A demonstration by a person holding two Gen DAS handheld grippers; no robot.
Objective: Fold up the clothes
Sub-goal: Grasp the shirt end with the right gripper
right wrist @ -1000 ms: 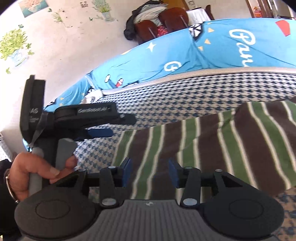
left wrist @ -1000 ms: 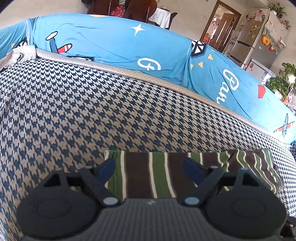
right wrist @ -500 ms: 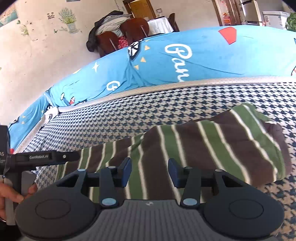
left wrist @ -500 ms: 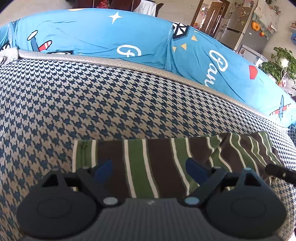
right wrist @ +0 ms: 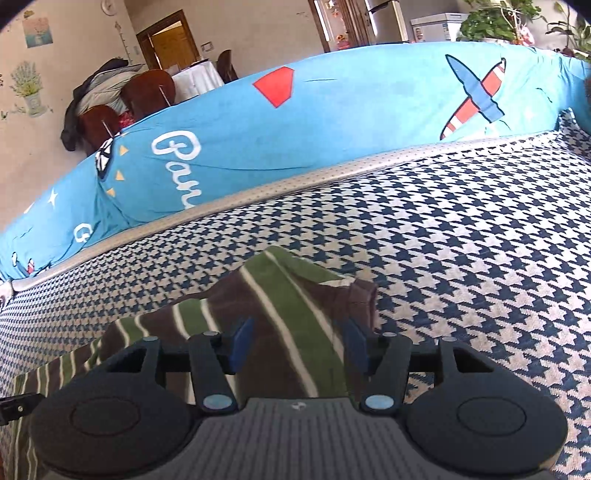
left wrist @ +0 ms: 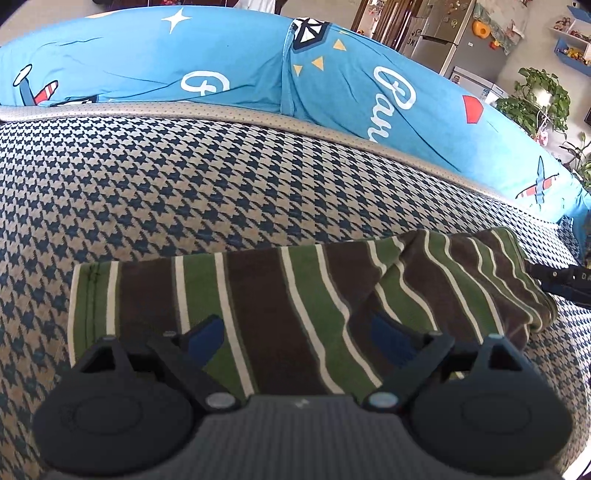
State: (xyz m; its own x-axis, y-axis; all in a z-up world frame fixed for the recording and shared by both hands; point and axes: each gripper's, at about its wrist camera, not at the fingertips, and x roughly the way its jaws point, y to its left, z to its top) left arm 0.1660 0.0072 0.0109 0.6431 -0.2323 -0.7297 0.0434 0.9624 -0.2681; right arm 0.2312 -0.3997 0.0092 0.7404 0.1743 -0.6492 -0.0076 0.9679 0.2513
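A folded garment [left wrist: 280, 295] with brown, green and white stripes lies flat on the houndstooth sofa seat [left wrist: 184, 184]. My left gripper [left wrist: 295, 336] hovers open over its near left half, with nothing between the blue pads. In the right wrist view the same garment [right wrist: 288, 317] ends in a bunched right end with a rolled brown edge. My right gripper [right wrist: 297, 343] stands open over that end, its blue pads apart on either side of a green stripe. The right gripper's black tip [left wrist: 561, 280] shows at the far right of the left wrist view.
A blue cover with planes, stars and white lettering [left wrist: 258, 66] drapes the sofa back. A grey dotted band [right wrist: 295, 184] edges the seat. Behind stand dining chairs with a jacket [right wrist: 110, 103], a fridge [left wrist: 443, 33] and potted plants [left wrist: 535, 99].
Both grippers moved right along the garment. The right gripper swung from the middle to the bunched right end and its pads spread wider. The hand with the left gripper left the right view.
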